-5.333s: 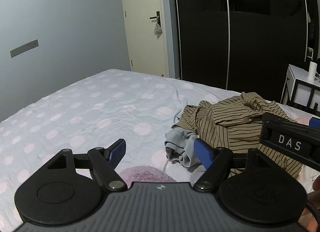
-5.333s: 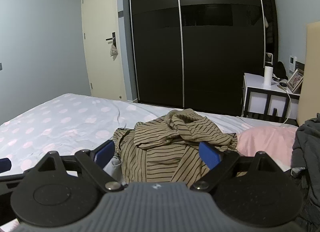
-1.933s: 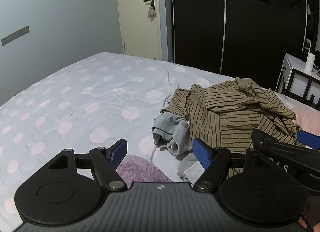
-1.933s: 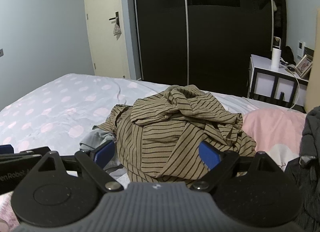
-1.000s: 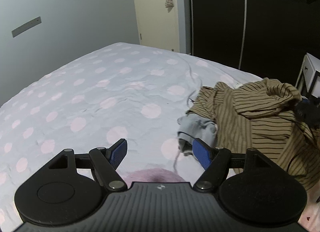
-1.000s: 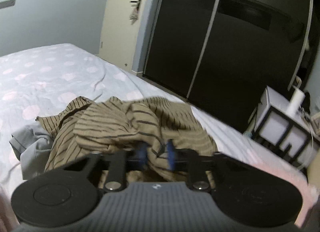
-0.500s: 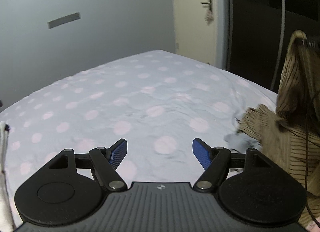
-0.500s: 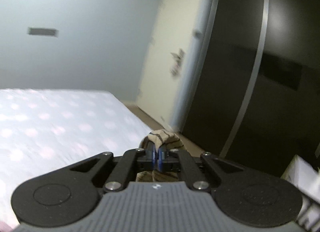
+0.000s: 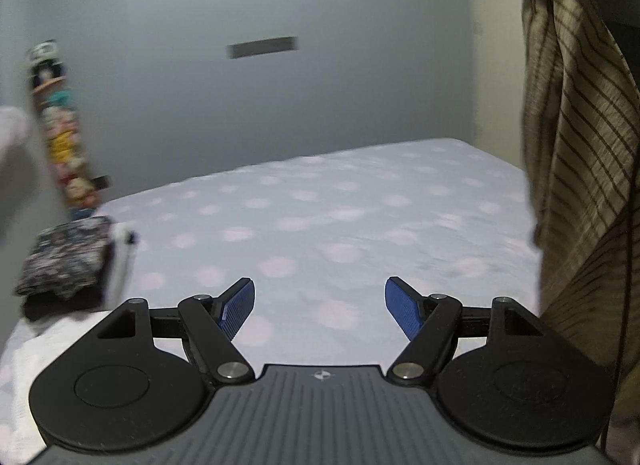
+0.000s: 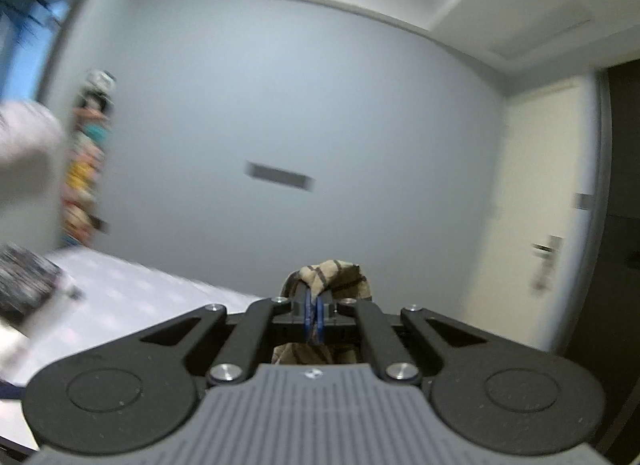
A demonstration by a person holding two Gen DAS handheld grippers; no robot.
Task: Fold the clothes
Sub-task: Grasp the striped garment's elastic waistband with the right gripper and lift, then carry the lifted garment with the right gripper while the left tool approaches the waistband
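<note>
My right gripper (image 10: 314, 315) is shut on a fold of the brown striped shirt (image 10: 332, 275) and holds it high in the air. In the left wrist view the striped shirt (image 9: 580, 153) hangs down the right side, from the top edge to the bottom. My left gripper (image 9: 320, 307) is open and empty, low over the polka-dot bed sheet (image 9: 320, 217), to the left of the hanging shirt.
A stack of folded dark patterned clothes (image 9: 64, 261) lies at the bed's left edge on white fabric (image 9: 24, 365). A colourful hanging strip (image 9: 60, 125) is on the grey wall. A cream door (image 10: 540, 217) stands at the right.
My right gripper has lifted the striped shirt higher off the bed and swung left. My left gripper has turned left, away from the clothes pile, and stays open.
</note>
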